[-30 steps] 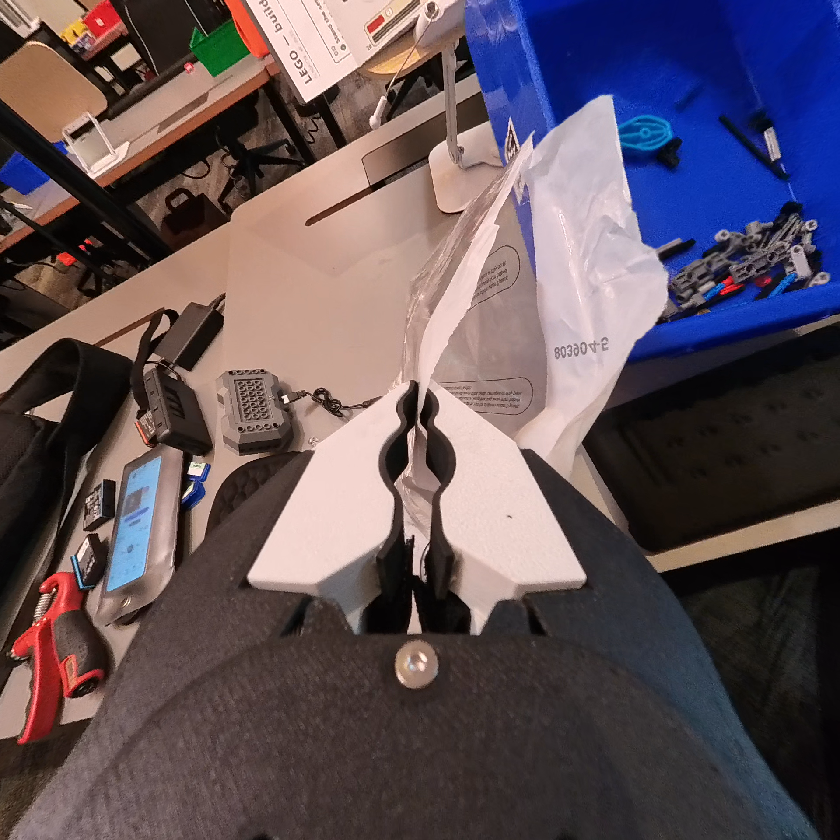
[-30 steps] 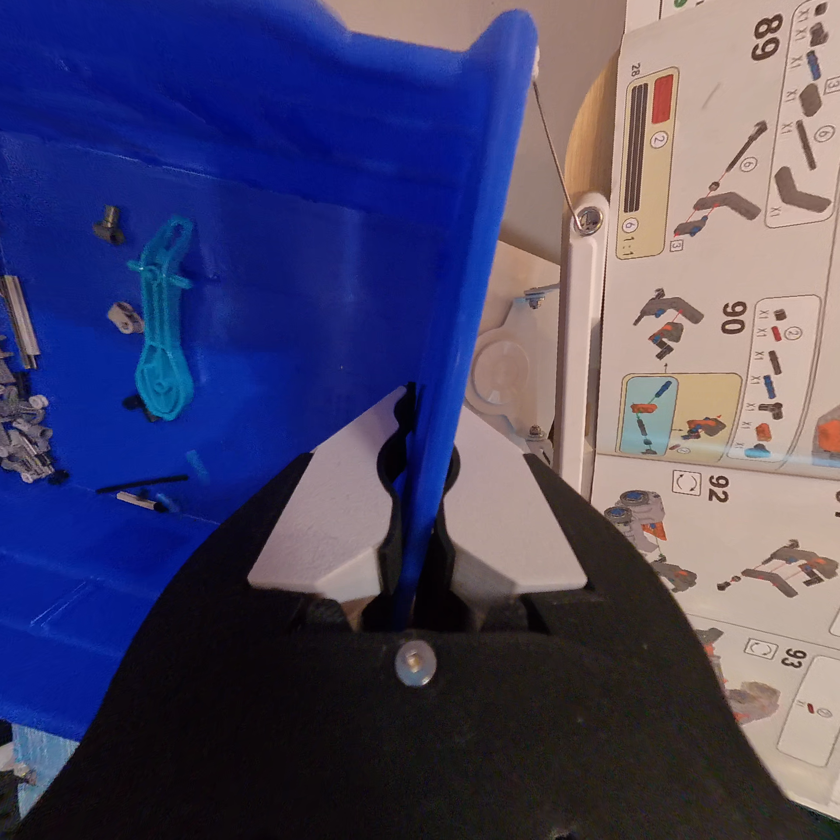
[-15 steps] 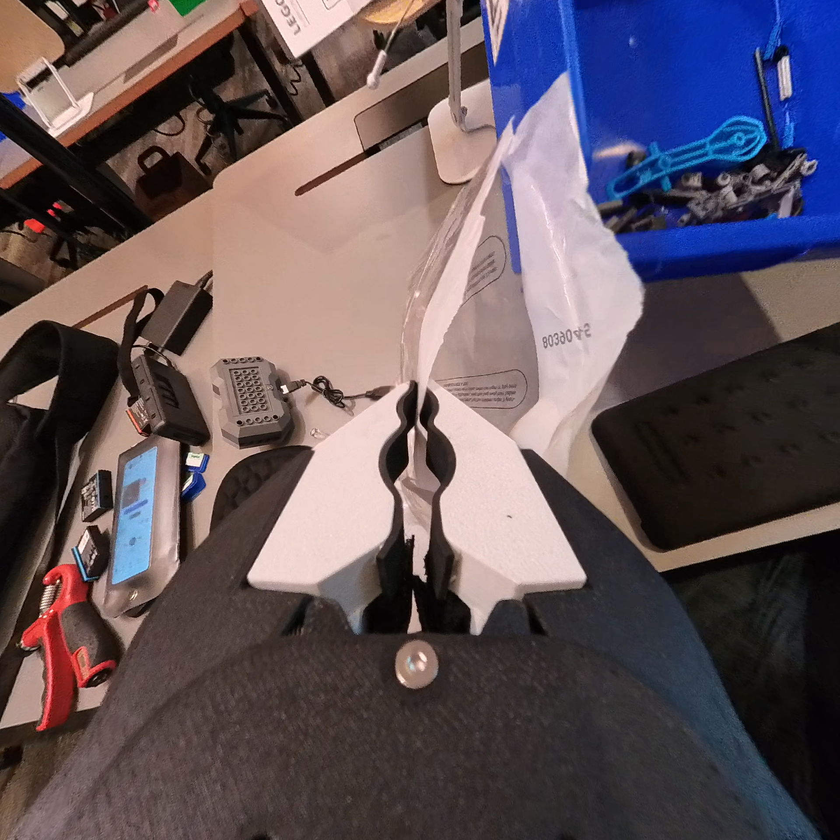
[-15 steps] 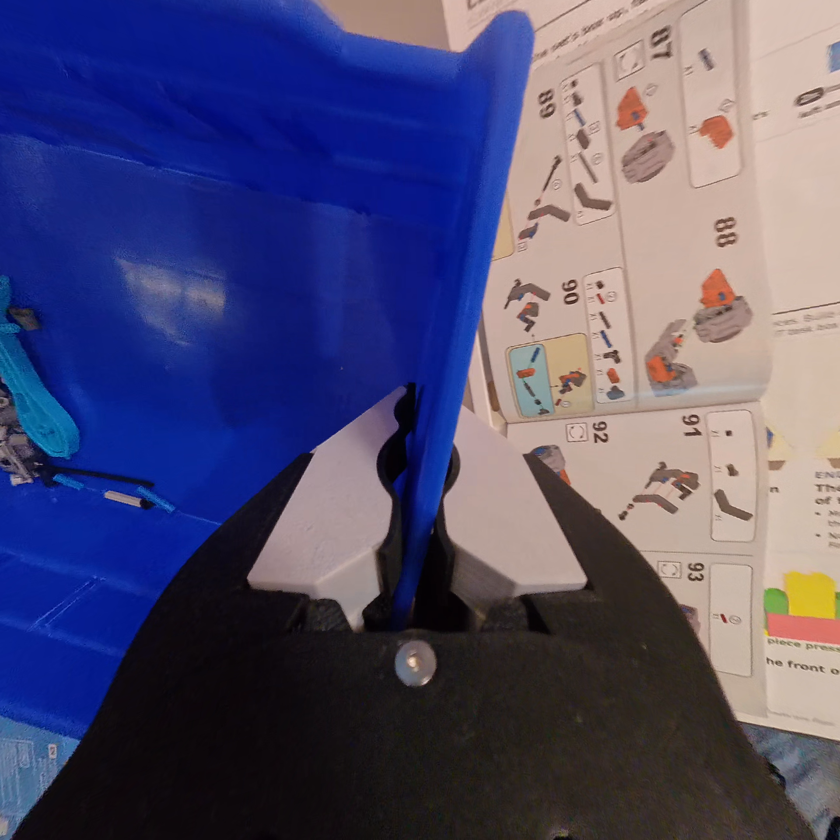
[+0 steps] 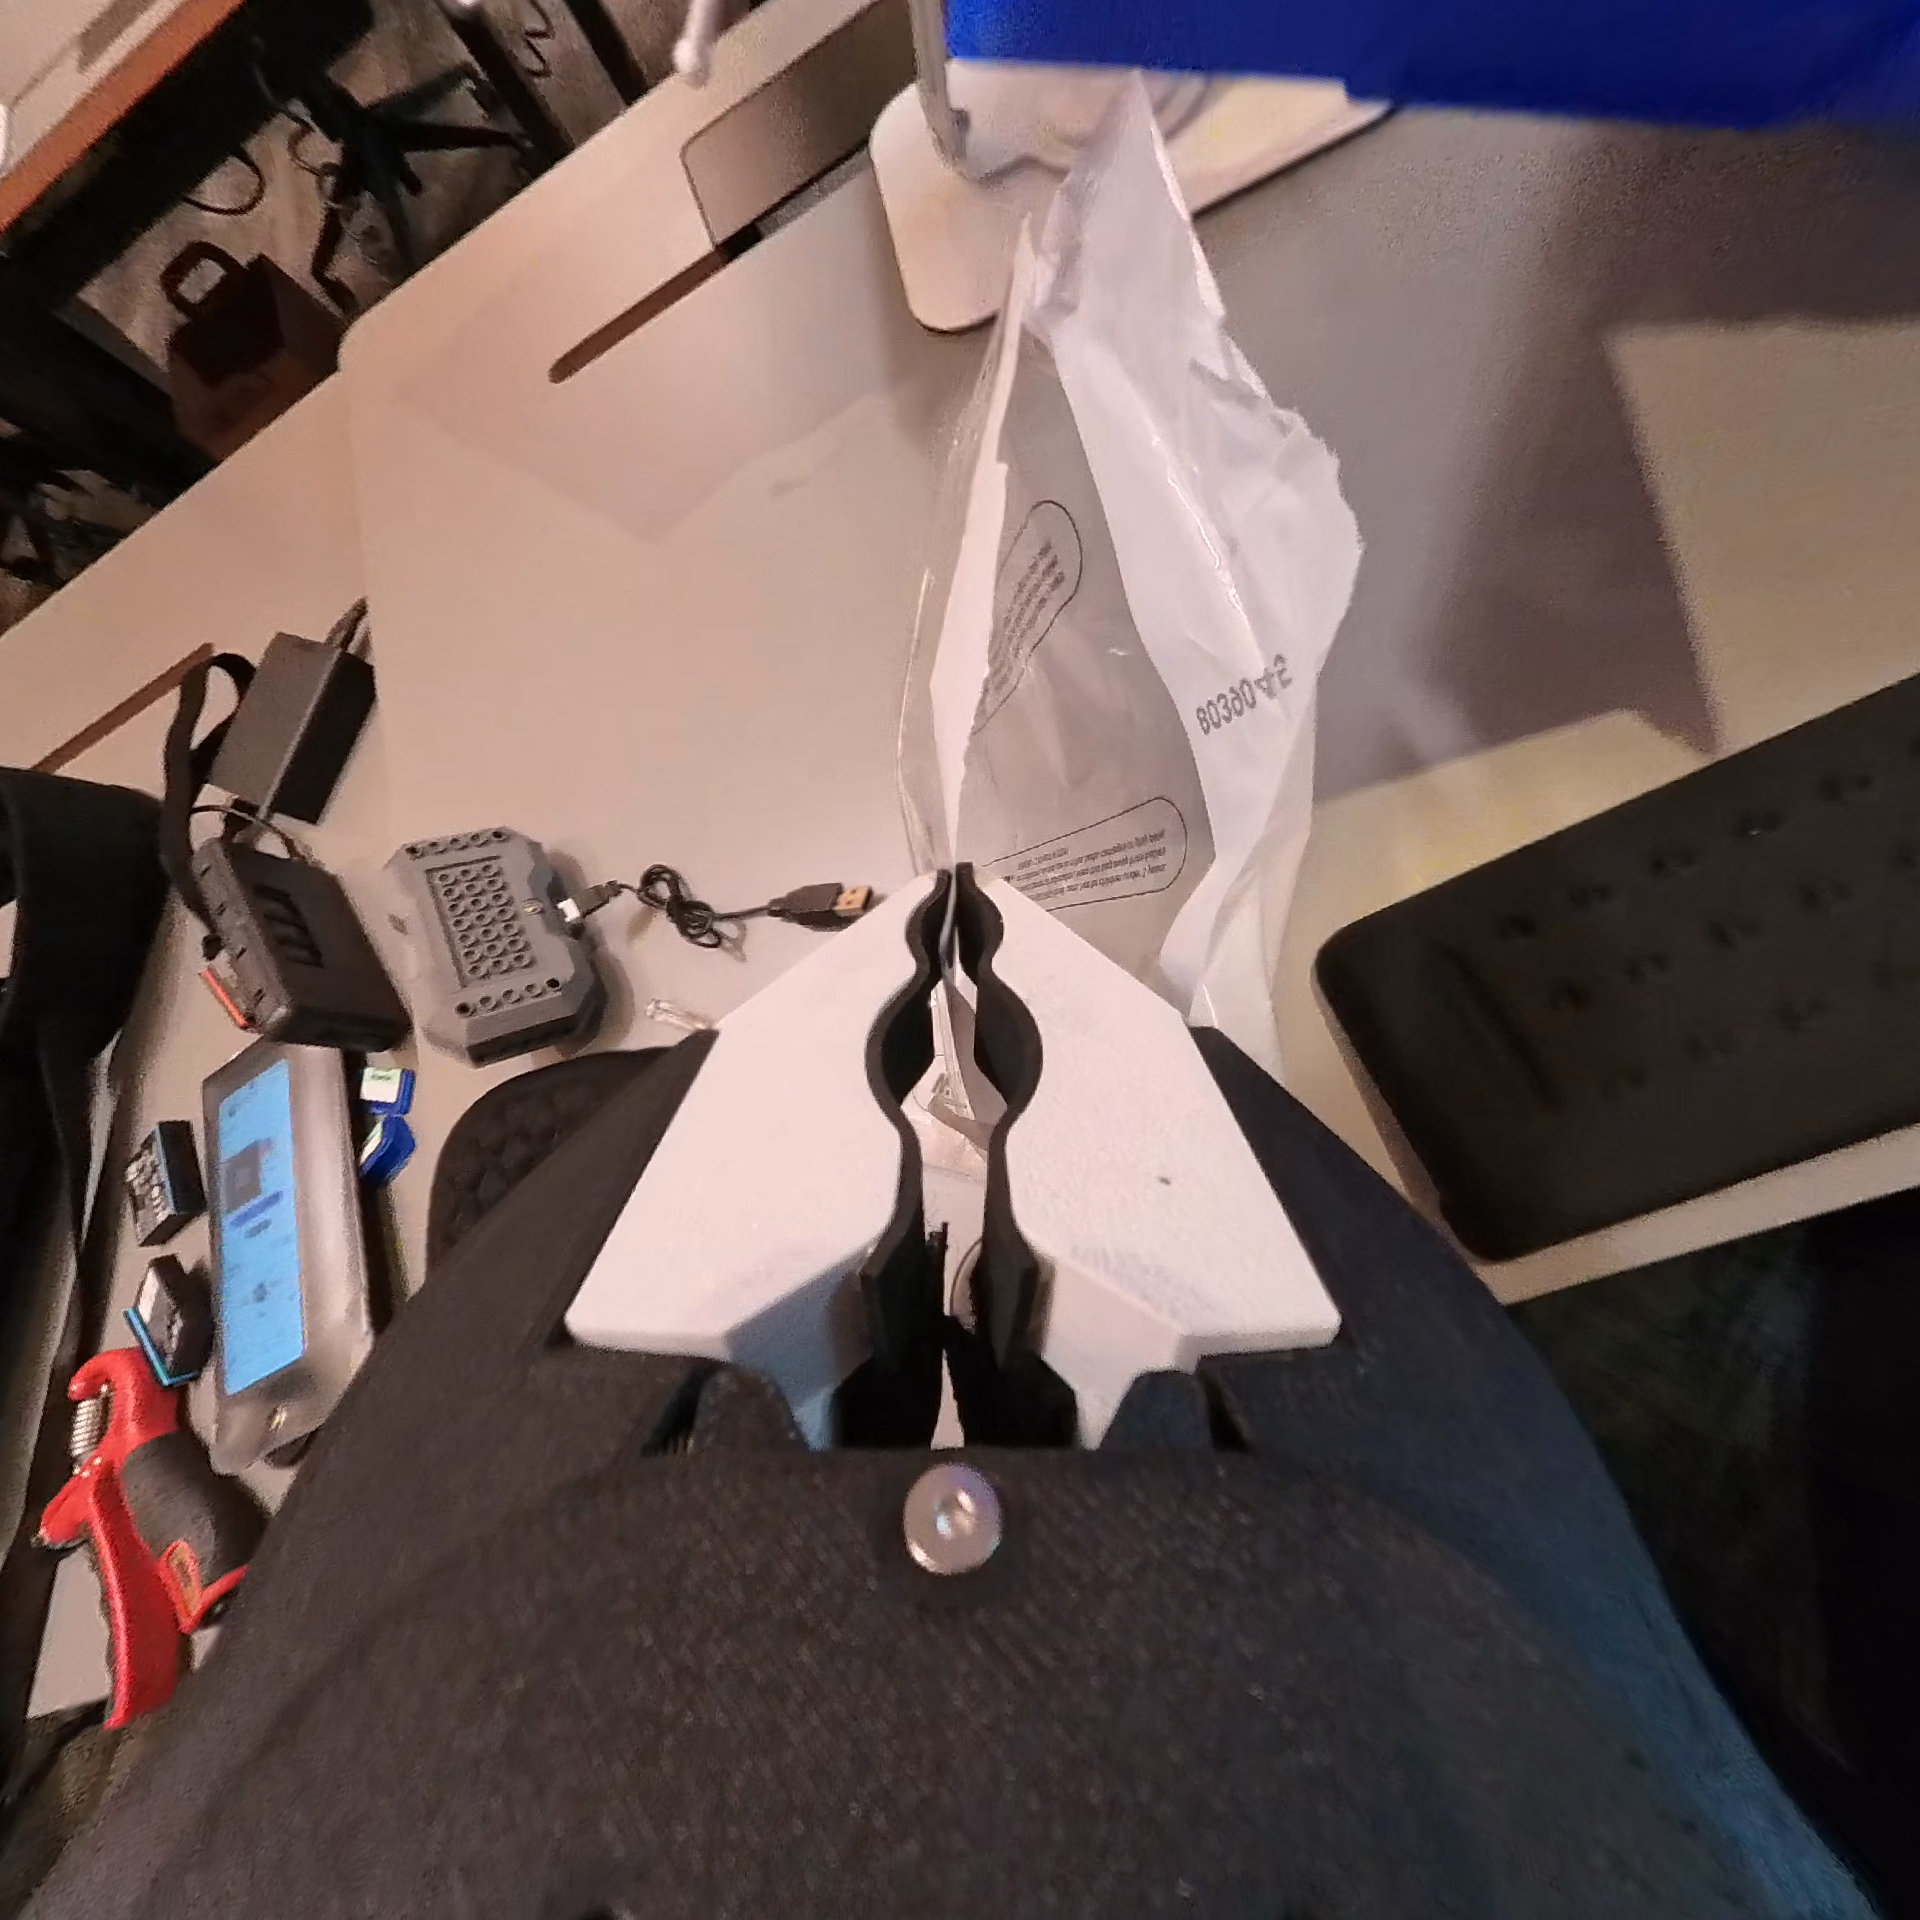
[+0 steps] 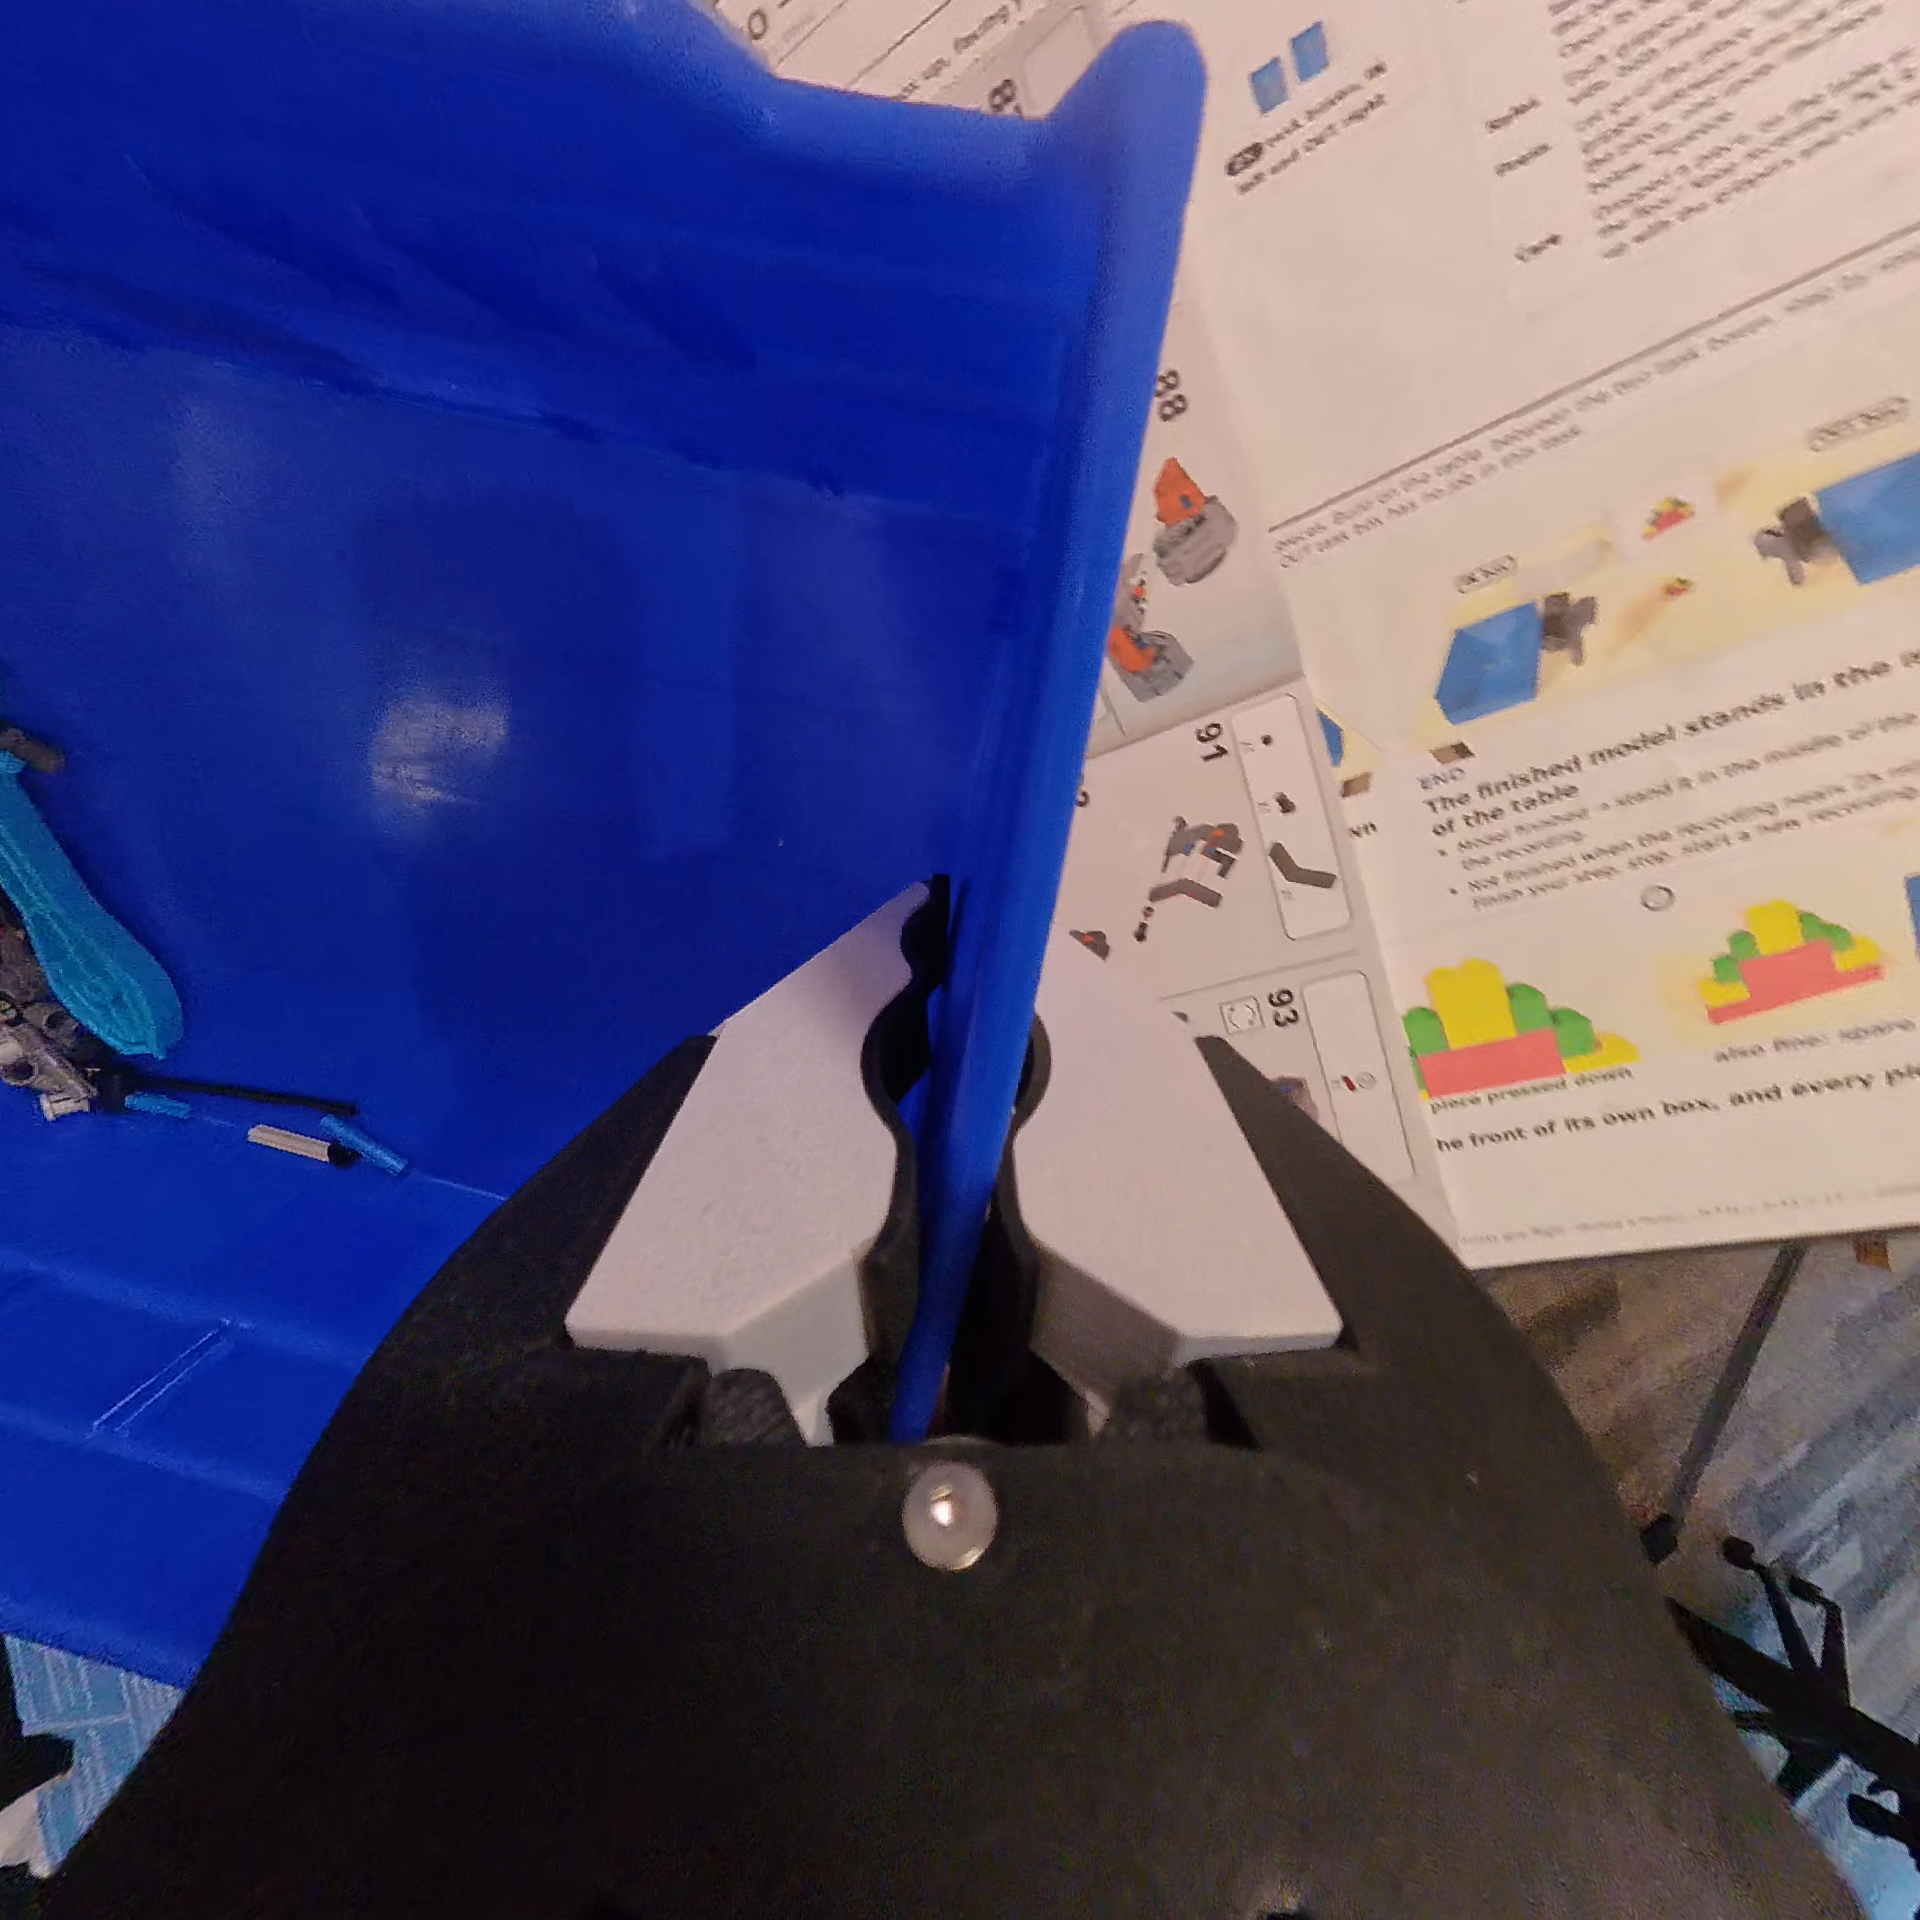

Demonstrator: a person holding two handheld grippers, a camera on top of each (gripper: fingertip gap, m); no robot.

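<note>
My left gripper [image 5: 951,883] is shut on a torn, crumpled clear and white plastic bag [image 5: 1122,582] and holds it upright above the grey table [image 5: 644,582]. My right gripper [image 6: 961,914] is shut on the side wall of a blue plastic bin [image 6: 582,582], which is lifted and tilted. Inside the bin, a turquoise part [image 6: 83,935] and several small grey and black pieces [image 6: 42,1060] lie at the left. The bin's blurred blue underside [image 5: 1455,52] shows along the top of the left wrist view.
On the table's left lie a grey studded hub [image 5: 494,935] with a cable [image 5: 727,904], a black adapter [image 5: 291,748], a phone [image 5: 270,1205] and a red-handled tool [image 5: 135,1538]. A black pad [image 5: 1642,1039] lies right. Printed instruction sheets [image 6: 1610,727] hang behind the bin. Across from one pair of fingers to the other is roughly 40 centimetres.
The blue bin has risen and swung out of most of the left wrist view. Its pieces have slid to the left end. The bag stays gripped.
</note>
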